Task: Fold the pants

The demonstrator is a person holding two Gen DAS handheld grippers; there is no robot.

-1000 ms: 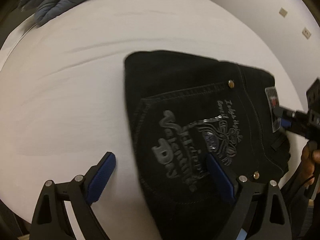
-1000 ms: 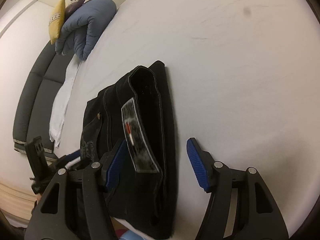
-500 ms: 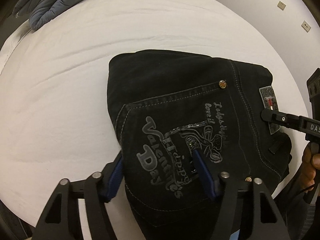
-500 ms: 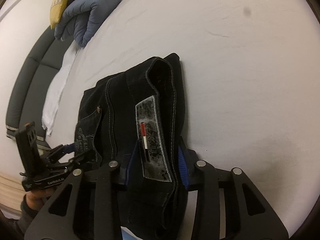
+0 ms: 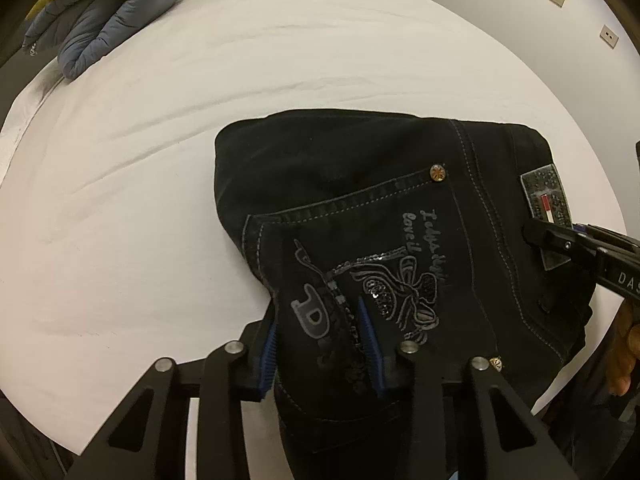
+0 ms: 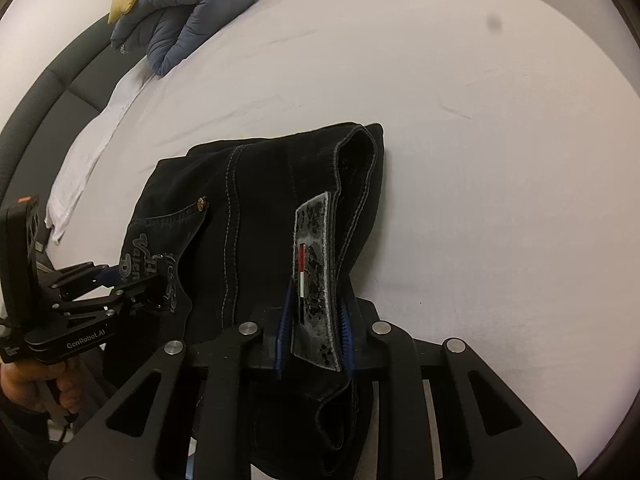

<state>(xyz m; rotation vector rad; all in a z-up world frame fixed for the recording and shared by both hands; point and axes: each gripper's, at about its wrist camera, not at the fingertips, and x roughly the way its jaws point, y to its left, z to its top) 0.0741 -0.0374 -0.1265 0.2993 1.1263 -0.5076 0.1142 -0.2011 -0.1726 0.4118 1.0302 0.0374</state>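
the pants (image 5: 384, 216), black denim folded into a thick bundle, lie at the near edge of the bed (image 5: 160, 120). left gripper (image 5: 322, 344) has its jaws clamped on the pocket side, right gripper (image 6: 314, 320) pinches the waistband at the patch (image 6: 314, 276). heavy, soft stuff with stiff seams, i'd guess; stitched edges look the best hold. a grey duvet (image 5: 104, 12) sits at the far corner.

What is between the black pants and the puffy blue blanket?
Only bare white sheet lies between the black pants and the blue blanket; the left wrist view shows it best.
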